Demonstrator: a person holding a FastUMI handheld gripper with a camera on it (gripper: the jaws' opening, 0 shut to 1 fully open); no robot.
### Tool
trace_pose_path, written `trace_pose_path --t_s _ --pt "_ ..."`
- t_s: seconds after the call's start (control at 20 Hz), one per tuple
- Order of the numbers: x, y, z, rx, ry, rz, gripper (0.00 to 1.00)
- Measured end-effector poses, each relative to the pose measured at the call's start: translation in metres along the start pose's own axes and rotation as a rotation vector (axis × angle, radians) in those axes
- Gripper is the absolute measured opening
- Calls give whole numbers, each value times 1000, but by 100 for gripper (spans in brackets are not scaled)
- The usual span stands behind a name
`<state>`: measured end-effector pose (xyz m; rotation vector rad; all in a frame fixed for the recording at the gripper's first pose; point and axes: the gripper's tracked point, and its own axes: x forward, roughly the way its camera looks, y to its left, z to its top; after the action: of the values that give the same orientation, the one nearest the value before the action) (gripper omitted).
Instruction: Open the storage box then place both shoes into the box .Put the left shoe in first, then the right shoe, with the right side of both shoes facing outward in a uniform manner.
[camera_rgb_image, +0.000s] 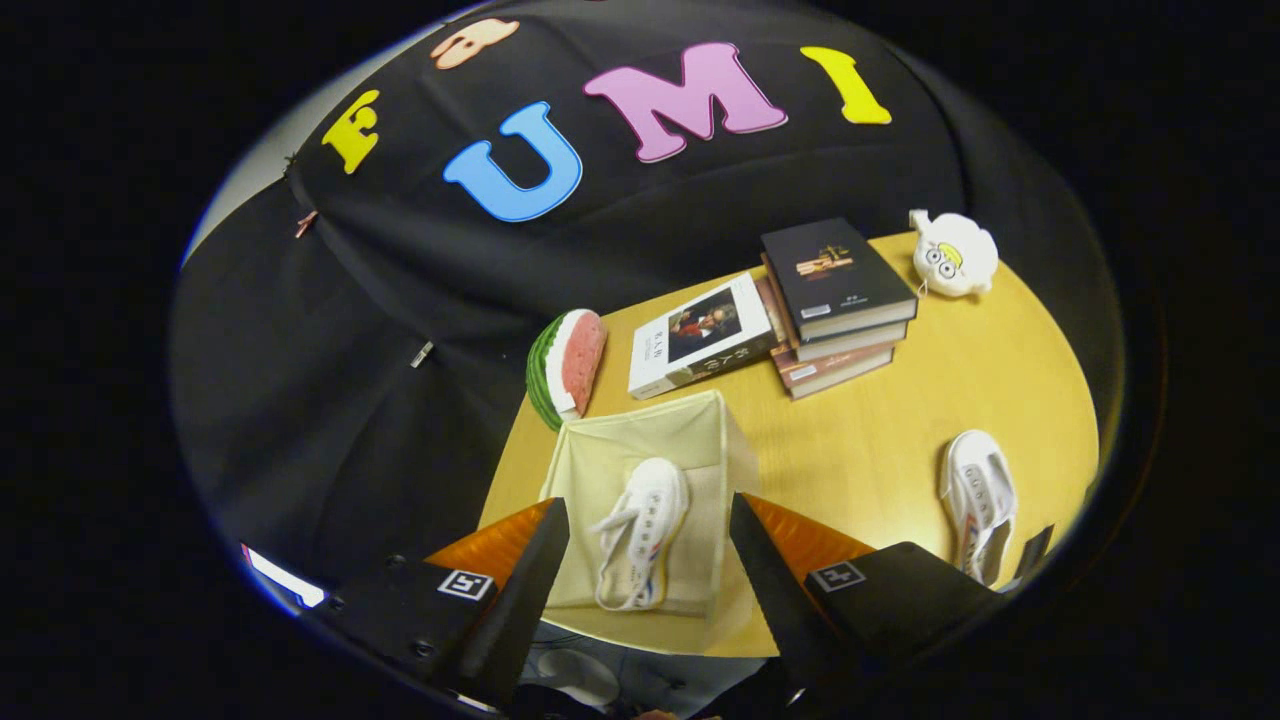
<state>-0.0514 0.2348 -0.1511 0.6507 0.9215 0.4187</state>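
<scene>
With gripper (648, 560) fingers held apart above the box (700, 425) containing one shoe (640, 530), the second shoe (978, 500), judged light and soft, is best taken at its heel collar.

I see a white shoe (640, 530) with red-blue stripes in the cream storage box (600, 455), orange fingers (785, 535) wide apart, another white shoe (978, 500), a yellow wooden table (880, 430)

A watermelon slice (568, 366) is seen at ten o'clock on the worktop (880, 440), books (790, 310) at twelve, a white plush toy (953, 252) at one.
</scene>
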Motion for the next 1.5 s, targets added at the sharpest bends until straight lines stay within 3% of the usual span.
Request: trace_pose_path --t_s 0.3,0.6,1.1,1.4,1.5 --pt "-41 -102 3 -183 -20 -124 99" --pt "-60 -228 -45 -272 83 -298 99" --pt "-32 -341 -134 -165 285 -430 98" --pt "20 -353 -114 -69 207 -402 94" --pt "39 -348 -116 -1 207 -363 86"
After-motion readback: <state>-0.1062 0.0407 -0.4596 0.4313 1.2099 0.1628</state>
